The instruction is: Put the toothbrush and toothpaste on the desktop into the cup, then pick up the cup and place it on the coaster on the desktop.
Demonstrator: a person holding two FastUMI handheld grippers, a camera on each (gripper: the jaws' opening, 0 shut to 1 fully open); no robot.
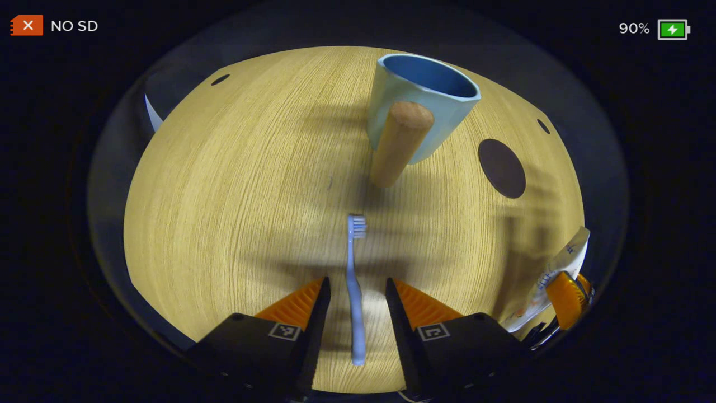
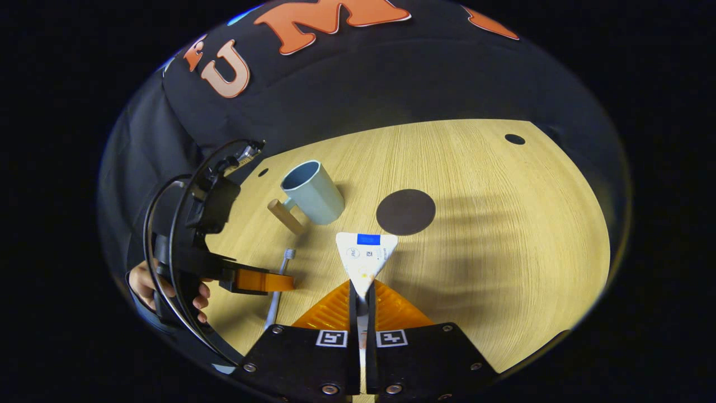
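Pale blue cup [image 1: 419,101], perhaps brown coaster [image 1: 502,168].

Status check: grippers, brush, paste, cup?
Left gripper open, straddling toothbrush on desk. Right gripper shut on toothpaste. Cup empty, beside coaster.

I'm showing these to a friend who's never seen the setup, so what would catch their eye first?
Probably the right claw, shut on the white toothpaste tube and holding it over the wooden desktop. Next, the blue toothbrush lying flat between the open fingers of the left claw. Beyond them stand the pale blue cup with its wooden handle and, to its right, the dark round coaster.
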